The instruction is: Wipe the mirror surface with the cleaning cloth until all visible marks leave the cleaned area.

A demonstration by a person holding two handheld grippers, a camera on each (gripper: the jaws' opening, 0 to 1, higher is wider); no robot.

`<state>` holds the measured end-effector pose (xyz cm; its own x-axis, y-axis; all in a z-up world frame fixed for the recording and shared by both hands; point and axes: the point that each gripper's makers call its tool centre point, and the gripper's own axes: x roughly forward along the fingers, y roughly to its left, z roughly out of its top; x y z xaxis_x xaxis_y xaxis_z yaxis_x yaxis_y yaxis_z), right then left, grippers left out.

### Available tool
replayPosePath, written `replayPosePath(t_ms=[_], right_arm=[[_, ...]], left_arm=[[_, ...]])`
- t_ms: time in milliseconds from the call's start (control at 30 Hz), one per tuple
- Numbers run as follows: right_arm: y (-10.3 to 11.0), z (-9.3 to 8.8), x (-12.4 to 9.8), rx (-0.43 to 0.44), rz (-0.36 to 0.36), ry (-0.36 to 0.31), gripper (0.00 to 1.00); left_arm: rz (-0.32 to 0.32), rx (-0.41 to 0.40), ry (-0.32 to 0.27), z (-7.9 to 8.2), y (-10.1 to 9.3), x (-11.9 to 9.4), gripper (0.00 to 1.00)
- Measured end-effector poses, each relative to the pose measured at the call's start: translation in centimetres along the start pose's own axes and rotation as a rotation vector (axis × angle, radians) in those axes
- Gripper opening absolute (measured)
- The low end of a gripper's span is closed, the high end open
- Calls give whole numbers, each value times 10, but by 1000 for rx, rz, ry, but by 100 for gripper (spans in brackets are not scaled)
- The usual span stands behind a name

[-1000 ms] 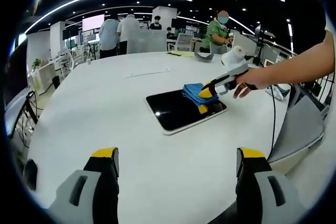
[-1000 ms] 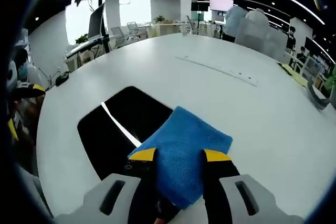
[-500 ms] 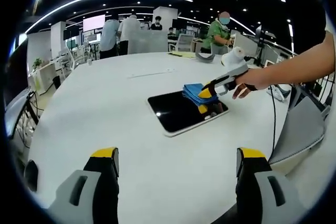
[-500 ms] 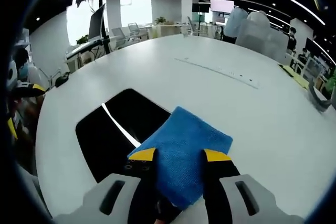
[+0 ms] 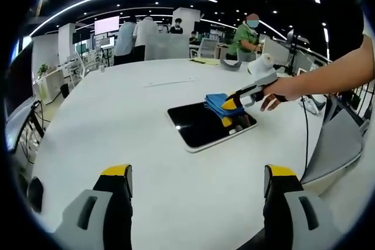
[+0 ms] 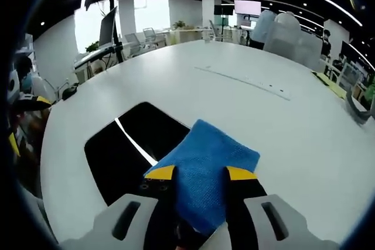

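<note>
A dark rectangular mirror (image 5: 202,125) (image 6: 132,150) lies flat on the white table (image 5: 135,115). A folded blue cloth (image 6: 205,171) (image 5: 218,102) rests on the mirror's far-right end. My right gripper (image 6: 200,173) (image 5: 229,110) is shut on the blue cloth and presses it onto the mirror, held by a person's hand (image 5: 278,91). My left gripper (image 5: 196,174) hovers open above the table's near edge, well short of the mirror, with nothing between its fingers.
A thin cable or seam (image 6: 243,78) runs across the table beyond the mirror. A grey chair (image 5: 334,144) stands at the table's right. Several people stand at desks in the background (image 5: 140,36). Wide bare table lies left of the mirror.
The right gripper and cloth hold nearly the same spot on the mirror. Both views shift slightly.
</note>
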<state>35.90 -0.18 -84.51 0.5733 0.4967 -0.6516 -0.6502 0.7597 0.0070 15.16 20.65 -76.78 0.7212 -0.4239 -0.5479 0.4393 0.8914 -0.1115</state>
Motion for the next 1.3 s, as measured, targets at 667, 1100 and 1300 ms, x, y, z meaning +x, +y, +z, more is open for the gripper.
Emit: replayPosePath(t_ms=[667, 1100, 1300], right_arm=[[13, 6, 7, -1, 2, 6, 28], [20, 10, 11, 1, 2, 1, 28], [23, 12, 13, 4, -2, 3, 28]], left_arm=[[5, -9, 3, -2, 8, -6, 94], [-9, -3, 13, -2, 10, -8, 94], [-13, -1, 14, -1, 12, -9, 94]])
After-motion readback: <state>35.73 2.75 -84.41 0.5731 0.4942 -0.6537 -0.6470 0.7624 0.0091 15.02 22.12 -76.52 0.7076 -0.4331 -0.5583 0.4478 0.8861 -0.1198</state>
